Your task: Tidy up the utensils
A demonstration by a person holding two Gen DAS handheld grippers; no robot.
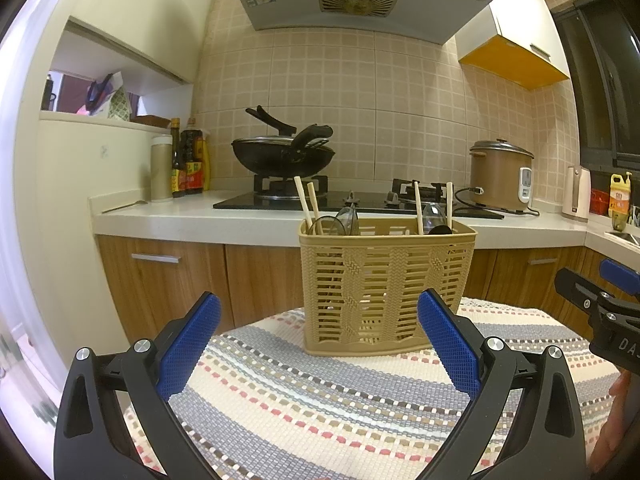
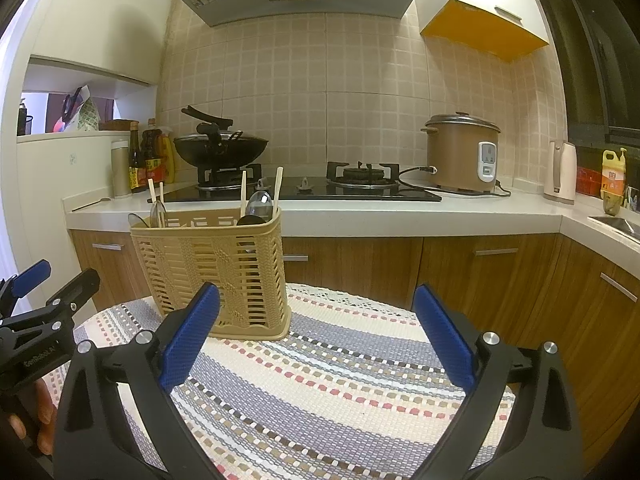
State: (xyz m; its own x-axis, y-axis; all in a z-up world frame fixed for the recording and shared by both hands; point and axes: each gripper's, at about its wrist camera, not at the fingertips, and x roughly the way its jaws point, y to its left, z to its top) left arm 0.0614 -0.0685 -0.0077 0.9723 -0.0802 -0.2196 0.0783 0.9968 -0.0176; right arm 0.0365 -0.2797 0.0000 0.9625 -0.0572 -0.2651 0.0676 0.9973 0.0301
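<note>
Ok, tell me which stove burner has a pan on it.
The left burner: the black wok sits on it. The right burner is bare.

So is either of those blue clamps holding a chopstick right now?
No: the left gripper and right gripper both gape open over the striped cloth, and the chopsticks stand in the basket.

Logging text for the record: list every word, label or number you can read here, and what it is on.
"DA", cut off at the frame edge: on the right gripper body.
Small white lettering on the left gripper body: too blurred to read.
Labels on the sauce bottles, yellow oil jug, hood sticker and rice cooker panel: too small or blurred.
</note>
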